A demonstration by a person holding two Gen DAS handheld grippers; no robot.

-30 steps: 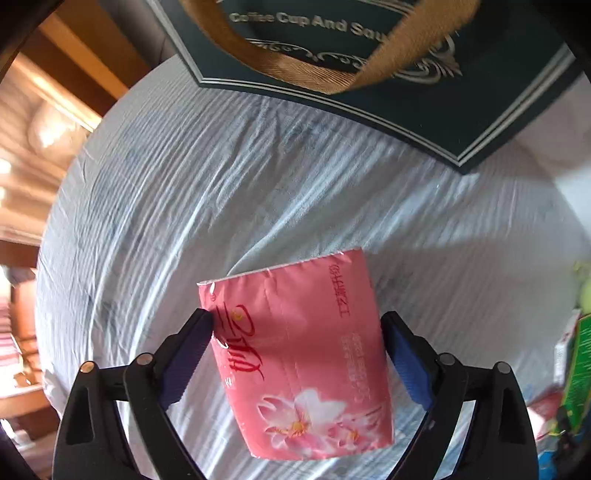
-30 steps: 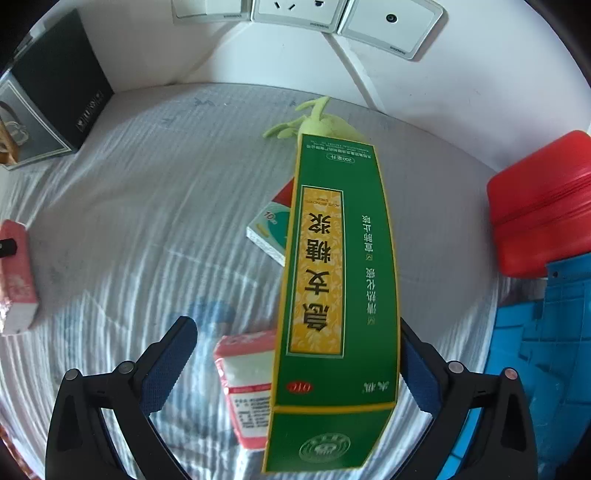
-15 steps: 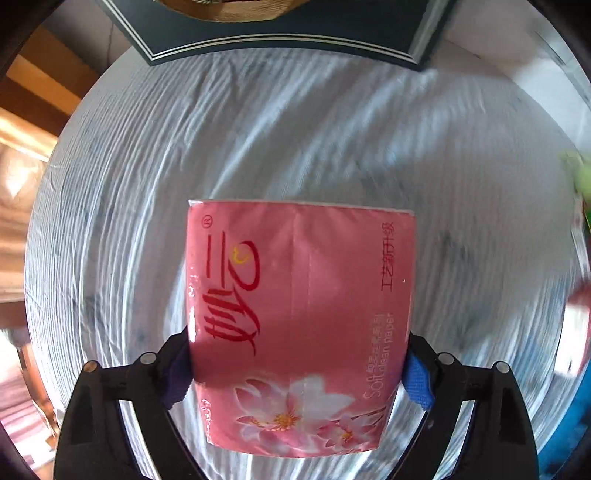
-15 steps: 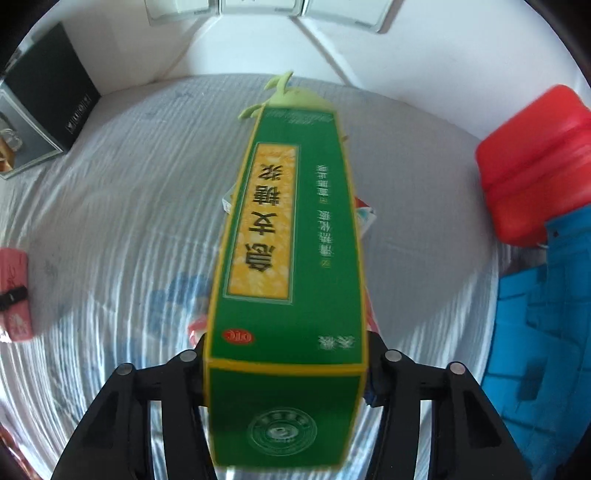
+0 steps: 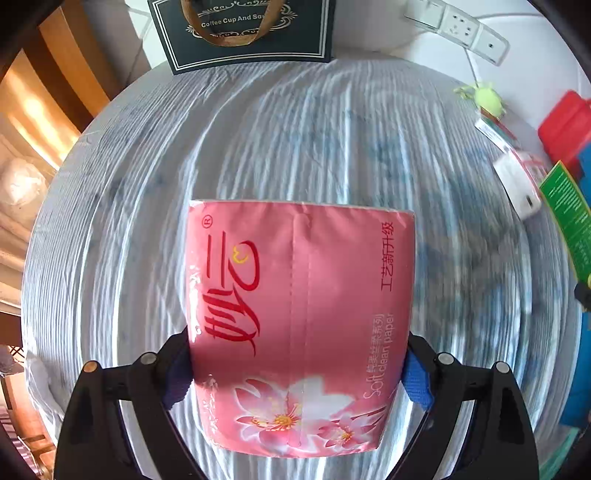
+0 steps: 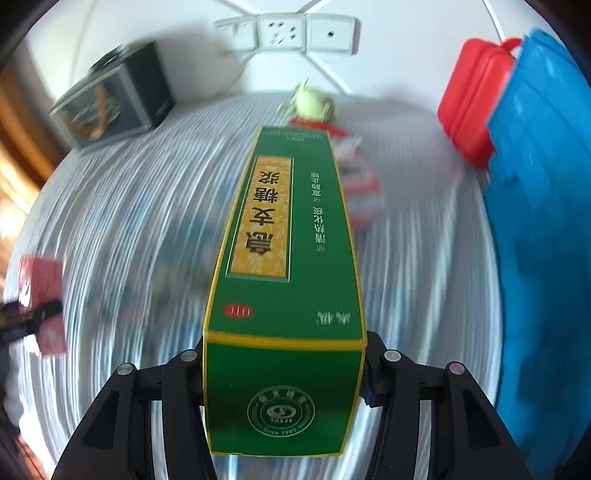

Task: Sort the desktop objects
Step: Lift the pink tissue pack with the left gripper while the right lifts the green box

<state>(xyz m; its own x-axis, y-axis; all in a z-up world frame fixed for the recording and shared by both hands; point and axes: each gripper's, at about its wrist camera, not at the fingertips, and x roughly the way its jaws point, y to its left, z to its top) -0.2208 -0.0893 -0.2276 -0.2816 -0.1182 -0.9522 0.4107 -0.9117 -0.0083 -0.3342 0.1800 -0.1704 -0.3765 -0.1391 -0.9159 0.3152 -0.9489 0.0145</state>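
- Since a second ago: both claws were spread around their items, now both clamp them and carry them clear of the cloth; right jaws closed a lot, left jaws only a little; the cloth now blurs under both.
- Left gripper (image 5: 295, 373): clenched on the pink tissue pack (image 5: 299, 317), blue pads pressing both its sides near the flowered end; pack held flat-face to the camera, above the striped cloth (image 5: 295, 140), not touching it.
- Right gripper (image 6: 284, 373): clenched on the green medicine box (image 6: 284, 258), jaws tight on both long sides at its near end; box points away from the camera, lifted over the cloth.
- Landmark: dark gift bag (image 5: 243, 33) standing at the far edge of the cloth, against the wall.
- Left view: tissue pack is well in front of the bag, cloth bare between them.
- Left view, far right of the bag: green toy (image 5: 487, 99), a small white packet (image 5: 517, 181) nearer than the toy, red case (image 5: 565, 125) at the frame edge.
- Right view: bag sits far left; green box is right of it and nearer; toy lies just beyond the box's far end.
- Wall sockets (image 6: 288, 33) up on the wall, right of the bag.
- Blue sheet (image 6: 543, 240) beside the red case, farthest right from the bag.
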